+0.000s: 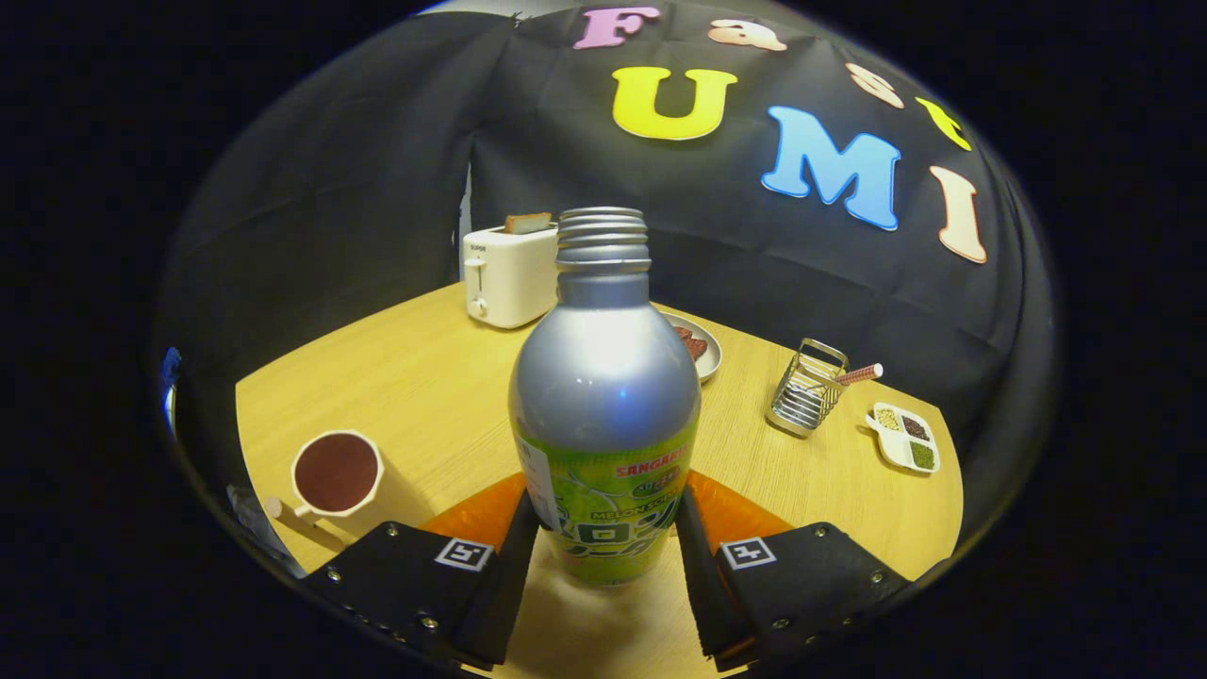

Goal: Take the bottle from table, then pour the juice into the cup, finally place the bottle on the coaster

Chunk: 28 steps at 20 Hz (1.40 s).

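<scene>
The bottle [604, 396] stands up straight between the two fingers [507, 556]. One finger presses on each side of it, low down by the green label, so the gripper [606, 547] has the bottle held tight. The bottle is silver on top and has no cap on its neck. You cannot see what is inside it. An orange coaster [481, 514] peeks out on both sides from behind the fingers and the bottle. I cannot tell if the bottle sits on it or is lifted a bit above it.

A white cup [335, 474] sits on the tabletop [415, 377] beside the fingers, close to the coaster. It is full of something dark reddish brown.

Far beyond the bottle is a white toaster [509, 273] with a slice of bread [528, 223] sticking out of the top. Just behind the bottle is a small plate [705, 351] with brown food on it. Farther over is a shiny wire basket [807, 389] with a stick-like thing leaning out of it. Near the basket is a little white tray [905, 437] with four boxes. Each box holds small bits in a different colour: pale, dark, brown and green.
</scene>
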Tool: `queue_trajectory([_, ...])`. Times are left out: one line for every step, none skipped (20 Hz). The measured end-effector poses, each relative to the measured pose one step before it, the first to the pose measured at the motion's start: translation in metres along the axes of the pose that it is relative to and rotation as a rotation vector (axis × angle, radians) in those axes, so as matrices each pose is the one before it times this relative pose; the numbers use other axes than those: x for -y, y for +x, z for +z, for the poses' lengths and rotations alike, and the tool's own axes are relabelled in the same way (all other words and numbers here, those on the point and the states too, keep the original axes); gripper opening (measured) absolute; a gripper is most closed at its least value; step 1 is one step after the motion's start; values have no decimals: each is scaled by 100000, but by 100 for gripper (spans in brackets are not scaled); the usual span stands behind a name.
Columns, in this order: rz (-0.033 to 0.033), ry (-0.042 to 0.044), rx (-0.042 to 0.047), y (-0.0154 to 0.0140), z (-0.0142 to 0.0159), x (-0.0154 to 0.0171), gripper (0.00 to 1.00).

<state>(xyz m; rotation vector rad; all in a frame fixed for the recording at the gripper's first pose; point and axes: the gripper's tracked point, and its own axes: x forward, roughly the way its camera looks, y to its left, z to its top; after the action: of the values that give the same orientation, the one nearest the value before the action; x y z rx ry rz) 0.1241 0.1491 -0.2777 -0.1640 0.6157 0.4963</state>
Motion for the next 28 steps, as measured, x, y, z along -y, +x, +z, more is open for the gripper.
queue_trajectory([-912, 1512, 1443, 411, 276, 515, 73])
queue_trajectory([-460, 1025, 1139, 447, 191, 424, 73])
queue_trajectory([-570, 603, 1236, 587, 215, 394, 74])
queue_trajectory([-414, 384, 639, 457, 71, 383, 74])
queue_trajectory([-153, 474, 406, 580, 65, 257, 74])
queue_trajectory([-805, 186, 532, 465, -46, 342, 74])
queue_trajectory([-597, 124, 353, 555, -5, 335, 74])
queue_trajectory([-674, 121, 491, 583, -99, 244, 75])
queue_trajectory([-723, -165, 832, 448, 63, 272, 75])
queue_trajectory([185, -47, 1179, 475, 177, -33, 75])
queue_trajectory([98, -331, 2217, 454, 344, 38, 75])
queue_trajectory([-749, -704, 1301, 509, 152, 157, 75])
queue_trajectory([-832, -167, -32, 595, -101, 180, 76])
queue_trajectory([-657, 350, -250, 426, -273, 26, 76])
queue_trajectory([-917, 282, -547, 398, -292, 144, 77])
queue_trajectory([-1166, -127, -698, 280, -235, 230, 77])
queue_trajectory([-1439, 27, 324, 197, -46, 371, 77])
queue_trajectory([-1249, 485, 370, 166, -23, 163, 78])
queue_trajectory([-595, 551, 337, 5, 64, 118, 77])
queue_trajectory([-996, 400, 227, -12, -88, 252, 78])
queue_trajectory([-513, 606, -463, 66, -135, 102, 78])
queue_trajectory([-126, 888, -547, -5, -326, 66, 78])
queue_trajectory([-368, 501, -620, -27, -281, 96, 79])
queue_trajectory([74, 122, -427, -49, -270, -30, 79])
queue_trajectory([286, -223, -521, -4, -280, -86, 80])
queue_trajectory([271, -499, -769, 36, -414, -35, 79])
queue_trajectory([105, -344, -1129, -48, -395, 60, 79])
queue_trajectory([-329, 53, 500, 8, 26, 147, 79])
